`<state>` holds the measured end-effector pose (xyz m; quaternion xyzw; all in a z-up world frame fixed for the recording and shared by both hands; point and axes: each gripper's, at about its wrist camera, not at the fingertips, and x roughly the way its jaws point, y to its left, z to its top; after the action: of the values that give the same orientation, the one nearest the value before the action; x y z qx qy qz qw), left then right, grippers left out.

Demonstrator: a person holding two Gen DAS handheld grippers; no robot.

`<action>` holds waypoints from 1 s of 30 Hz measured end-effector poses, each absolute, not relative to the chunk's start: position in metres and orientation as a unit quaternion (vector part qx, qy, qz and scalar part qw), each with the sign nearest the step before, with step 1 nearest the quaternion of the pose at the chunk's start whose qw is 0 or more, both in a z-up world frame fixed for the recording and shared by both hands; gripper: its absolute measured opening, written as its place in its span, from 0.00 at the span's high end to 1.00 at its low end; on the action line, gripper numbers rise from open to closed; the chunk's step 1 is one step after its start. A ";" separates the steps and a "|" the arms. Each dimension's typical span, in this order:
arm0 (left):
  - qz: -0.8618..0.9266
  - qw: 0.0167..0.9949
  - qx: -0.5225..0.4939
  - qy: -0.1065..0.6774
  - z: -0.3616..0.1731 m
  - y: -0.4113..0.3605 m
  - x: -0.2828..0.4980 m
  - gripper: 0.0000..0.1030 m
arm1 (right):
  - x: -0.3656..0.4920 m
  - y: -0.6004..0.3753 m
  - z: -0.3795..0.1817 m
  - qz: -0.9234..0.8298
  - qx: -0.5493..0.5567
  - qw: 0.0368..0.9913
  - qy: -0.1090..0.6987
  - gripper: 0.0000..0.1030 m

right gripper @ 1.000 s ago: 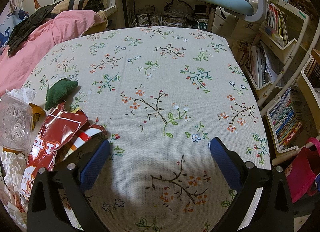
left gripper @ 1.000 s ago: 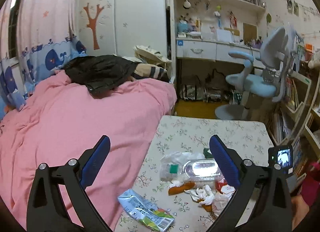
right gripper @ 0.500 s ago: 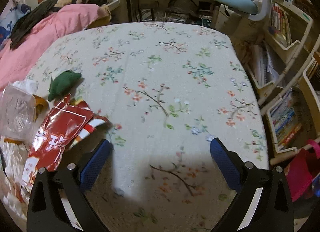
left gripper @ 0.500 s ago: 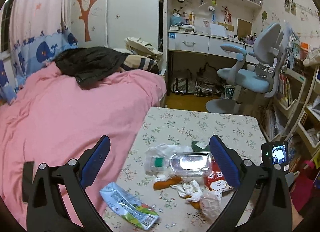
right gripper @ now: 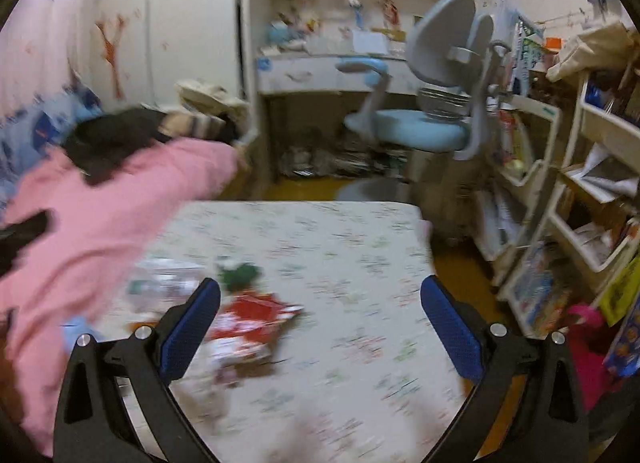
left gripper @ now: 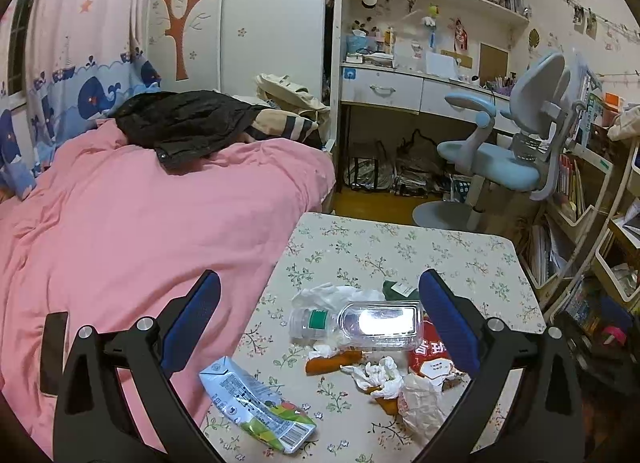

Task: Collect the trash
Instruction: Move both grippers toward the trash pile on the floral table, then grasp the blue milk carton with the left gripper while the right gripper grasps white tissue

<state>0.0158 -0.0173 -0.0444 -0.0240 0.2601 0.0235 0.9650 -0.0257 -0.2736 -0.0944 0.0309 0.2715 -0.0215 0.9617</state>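
Trash lies on the floral table (left gripper: 420, 247): a clear plastic bottle (left gripper: 360, 325) with a green label, a flattened drink carton (left gripper: 256, 411), crumpled tissues (left gripper: 380, 375), a red snack wrapper (left gripper: 432, 355), a green scrap (left gripper: 394, 289) and a white plastic bag (left gripper: 332, 291). My left gripper (left gripper: 320, 317) is open and empty above the bottle. My right gripper (right gripper: 320, 323) is open and empty over the table (right gripper: 360, 247); its view is blurred, with the red wrapper (right gripper: 252, 315) and green scrap (right gripper: 240, 273) near its left finger.
A pink bed (left gripper: 120, 223) with a black jacket (left gripper: 180, 123) borders the table's left side. A blue desk chair (left gripper: 500, 159) and desk (left gripper: 400, 87) stand behind. Bookshelves (right gripper: 580, 191) line the right. A pink bag (right gripper: 584, 327) sits on the floor.
My right gripper has tilted up and pulled back, so the room now fills its view with motion blur. My left gripper has shifted slightly left and back; the trash has not moved.
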 end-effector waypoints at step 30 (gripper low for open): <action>0.018 0.965 -0.006 0.261 -0.044 -0.019 0.022 0.07 | -0.033 -0.230 -0.086 0.037 -0.007 0.984 0.174 0.07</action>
<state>0.0218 -0.0186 -0.0440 -0.0056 0.2614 0.0181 0.9650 -0.0330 -0.2298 -0.0856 -0.0066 0.1739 0.0374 0.9840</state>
